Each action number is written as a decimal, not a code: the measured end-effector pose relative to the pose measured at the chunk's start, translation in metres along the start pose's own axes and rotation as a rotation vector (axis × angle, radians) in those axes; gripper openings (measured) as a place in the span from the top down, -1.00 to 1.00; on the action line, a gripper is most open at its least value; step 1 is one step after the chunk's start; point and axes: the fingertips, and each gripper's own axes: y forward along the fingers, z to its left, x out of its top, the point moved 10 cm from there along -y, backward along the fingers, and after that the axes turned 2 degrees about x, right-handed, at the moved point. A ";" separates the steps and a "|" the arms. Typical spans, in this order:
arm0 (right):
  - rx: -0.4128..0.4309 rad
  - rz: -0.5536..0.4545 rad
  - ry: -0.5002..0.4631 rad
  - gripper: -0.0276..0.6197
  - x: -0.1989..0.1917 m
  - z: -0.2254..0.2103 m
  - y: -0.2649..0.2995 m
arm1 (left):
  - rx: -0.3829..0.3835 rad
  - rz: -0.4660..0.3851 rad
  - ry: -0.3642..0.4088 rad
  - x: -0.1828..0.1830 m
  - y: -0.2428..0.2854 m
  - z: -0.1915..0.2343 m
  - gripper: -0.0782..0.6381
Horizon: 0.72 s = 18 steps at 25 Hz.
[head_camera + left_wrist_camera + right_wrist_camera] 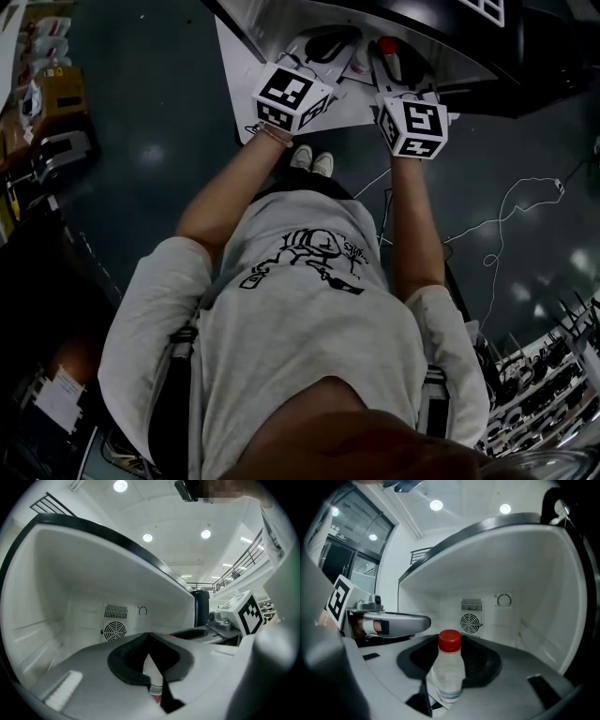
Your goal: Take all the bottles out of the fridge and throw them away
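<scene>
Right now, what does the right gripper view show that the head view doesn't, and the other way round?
Only the right gripper view: the fan grille and dial on the fridge's back wall, plus ceiling lights. Only the head view: the person's shoes, printed shirt, the floor and a white cable. Both: the red-capped bottle between the jaws of the right hand-held gripper, and the left hand-held gripper beside it.

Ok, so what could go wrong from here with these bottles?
The right tongs grip the red-capped bottle low on its clear body, so it may tip or slip out. The left tongs pinch a second bottle with only a sliver showing; it could slide free. Both sit close together at the fridge mouth and could collide.
</scene>
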 end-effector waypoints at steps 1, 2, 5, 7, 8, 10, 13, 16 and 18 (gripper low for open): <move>0.003 0.000 0.009 0.44 0.002 0.000 -0.004 | -0.004 0.000 -0.002 0.003 -0.003 -0.002 0.76; 0.007 0.001 0.021 0.44 0.003 0.001 -0.007 | -0.007 0.001 -0.003 0.005 -0.005 -0.003 0.76; 0.016 -0.001 0.032 0.44 0.009 0.004 -0.017 | -0.020 -0.001 -0.010 0.013 -0.013 -0.007 0.76; 0.018 -0.006 0.018 0.44 0.015 0.007 -0.023 | -0.033 -0.004 -0.010 0.019 -0.018 -0.011 0.76; 0.020 -0.009 0.011 0.44 0.019 0.009 -0.025 | -0.041 -0.004 -0.009 0.022 -0.020 -0.013 0.76; 0.023 -0.010 0.001 0.44 0.026 0.012 -0.030 | -0.056 -0.005 -0.013 0.027 -0.024 -0.018 0.76; 0.028 -0.007 -0.006 0.44 0.037 0.013 -0.037 | -0.069 -0.014 -0.041 0.036 -0.030 -0.024 0.76; 0.033 -0.006 -0.014 0.44 0.045 0.015 -0.045 | -0.074 -0.023 -0.052 0.044 -0.035 -0.030 0.76; 0.038 -0.008 -0.016 0.44 0.049 0.017 -0.050 | -0.077 -0.025 -0.046 0.048 -0.038 -0.032 0.76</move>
